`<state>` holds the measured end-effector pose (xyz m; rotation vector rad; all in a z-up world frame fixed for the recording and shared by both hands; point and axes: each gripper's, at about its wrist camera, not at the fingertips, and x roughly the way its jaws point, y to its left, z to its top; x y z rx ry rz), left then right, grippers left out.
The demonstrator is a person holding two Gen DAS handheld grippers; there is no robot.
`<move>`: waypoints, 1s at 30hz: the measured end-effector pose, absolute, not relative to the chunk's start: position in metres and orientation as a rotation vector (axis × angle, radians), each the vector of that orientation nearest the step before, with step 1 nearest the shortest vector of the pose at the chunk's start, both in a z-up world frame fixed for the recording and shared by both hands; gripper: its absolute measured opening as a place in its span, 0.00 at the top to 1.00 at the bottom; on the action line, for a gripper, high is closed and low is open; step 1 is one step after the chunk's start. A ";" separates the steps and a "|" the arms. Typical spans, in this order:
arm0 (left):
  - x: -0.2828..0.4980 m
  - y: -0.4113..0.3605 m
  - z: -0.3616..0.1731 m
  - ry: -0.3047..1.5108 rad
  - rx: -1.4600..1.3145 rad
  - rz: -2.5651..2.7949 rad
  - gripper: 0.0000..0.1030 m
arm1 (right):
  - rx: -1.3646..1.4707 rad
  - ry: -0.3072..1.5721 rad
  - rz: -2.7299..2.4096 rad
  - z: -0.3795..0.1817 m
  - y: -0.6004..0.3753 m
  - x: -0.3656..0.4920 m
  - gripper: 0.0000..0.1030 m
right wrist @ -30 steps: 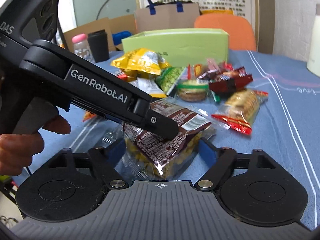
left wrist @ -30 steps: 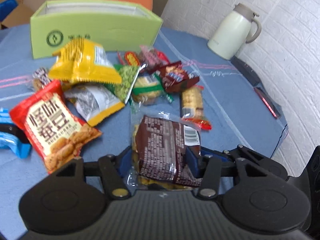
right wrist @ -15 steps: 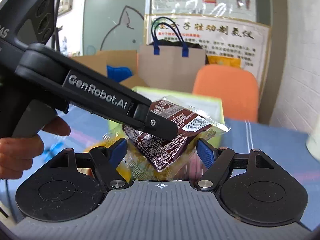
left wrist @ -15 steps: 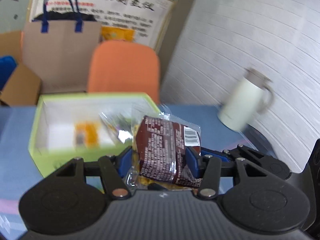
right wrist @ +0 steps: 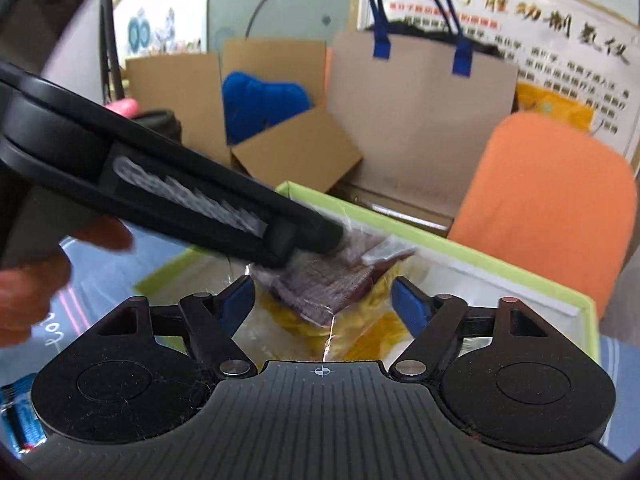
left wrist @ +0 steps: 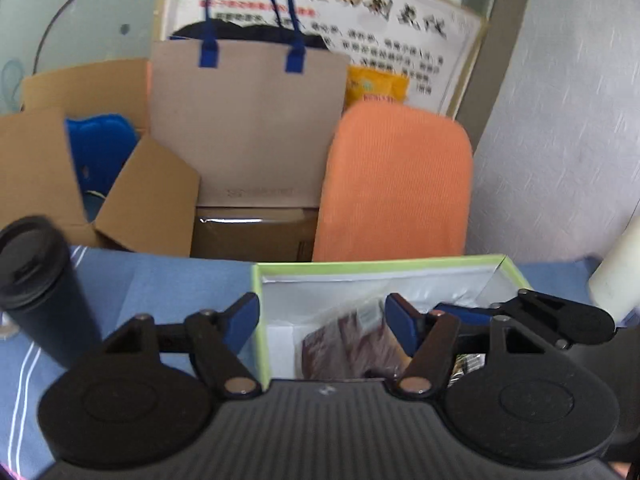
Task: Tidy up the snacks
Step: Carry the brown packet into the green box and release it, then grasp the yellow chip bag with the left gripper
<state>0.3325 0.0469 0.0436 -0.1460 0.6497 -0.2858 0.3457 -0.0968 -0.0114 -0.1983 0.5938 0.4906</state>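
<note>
A clear snack packet (left wrist: 352,344) with a brown label and yellow pieces hangs over the open green box (left wrist: 376,266), blurred. My left gripper (left wrist: 322,316) is above the box's left end. Its jaws are opening, and the blue pads stand clear of the packet, which sits lower between them. In the right wrist view the same packet (right wrist: 320,292) fills the gap of my right gripper (right wrist: 322,304). Those jaws are closing on it, above the green box (right wrist: 500,264). One of the left gripper's fingers (right wrist: 304,232) lies across the packet's top.
A black tumbler (left wrist: 36,288) stands on the blue tablecloth left of the box. A white kettle (left wrist: 616,280) is at the right edge. Behind the table are an orange chair (left wrist: 396,184), a paper bag (left wrist: 248,120) and cardboard boxes. A person's hand (right wrist: 32,280) grips the left tool.
Both grippers carried the packet up from the snack pile to above the green box. The left jaws then spread and let go, and the packet sank between them.
</note>
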 end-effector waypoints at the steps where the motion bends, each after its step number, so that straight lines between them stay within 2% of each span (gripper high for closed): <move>1: 0.324 0.053 0.046 0.637 -0.164 -0.291 0.34 | -0.187 0.576 0.485 -0.008 -0.099 0.342 0.43; 6: 0.279 0.065 0.055 0.612 -0.196 -0.300 0.33 | -0.113 0.480 0.469 0.018 -0.120 0.304 0.40; 14: 0.205 0.047 0.035 0.680 -0.230 -0.331 0.32 | -0.073 0.406 0.441 0.021 -0.151 0.194 0.27; 23: 0.122 0.054 -0.011 0.726 -0.371 -0.248 0.31 | 0.044 0.523 0.370 -0.048 -0.175 0.073 0.11; 30: 0.089 0.015 -0.008 0.718 -0.286 -0.366 0.31 | 0.113 0.576 0.264 -0.080 -0.194 0.015 0.10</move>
